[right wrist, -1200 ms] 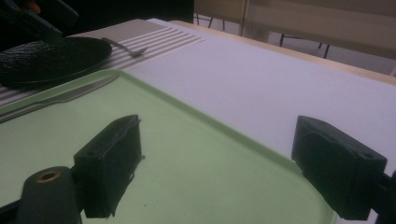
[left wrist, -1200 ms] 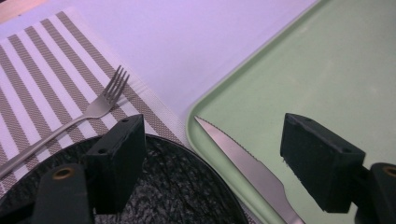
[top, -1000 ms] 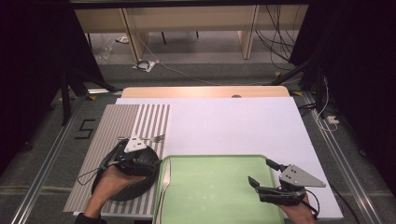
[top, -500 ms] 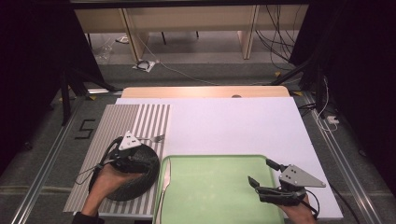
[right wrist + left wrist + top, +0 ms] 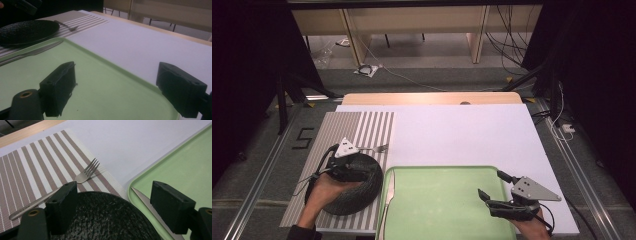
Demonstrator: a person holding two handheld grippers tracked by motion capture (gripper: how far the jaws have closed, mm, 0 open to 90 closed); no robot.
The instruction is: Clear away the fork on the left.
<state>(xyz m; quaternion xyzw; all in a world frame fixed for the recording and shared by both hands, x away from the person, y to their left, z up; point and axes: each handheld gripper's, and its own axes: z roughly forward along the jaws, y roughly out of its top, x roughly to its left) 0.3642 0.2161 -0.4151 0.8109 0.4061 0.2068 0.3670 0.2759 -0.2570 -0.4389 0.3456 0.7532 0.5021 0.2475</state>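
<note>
Black plate (image 5: 354, 184) sits on striped mat (image 5: 337, 135); left gripper (image 5: 343, 159) moved slightly left since a sec ago, fingers wide open, empty, above plate. Right gripper (image 5: 497, 192) unchanged, open, empty, over green tray (image 5: 442, 200). Fork (image 5: 60, 187) likely next.

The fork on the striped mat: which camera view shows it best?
The left gripper view: the fork lies close, tines and handle sharp, behind the black plate. In the high view it is small, half hidden by the left gripper. In the right gripper view it is far and dim.

Black speckled plate (image 5: 105, 217), brown-and-white striped placemat (image 5: 37, 165), pale green tray (image 5: 447, 200).
</note>
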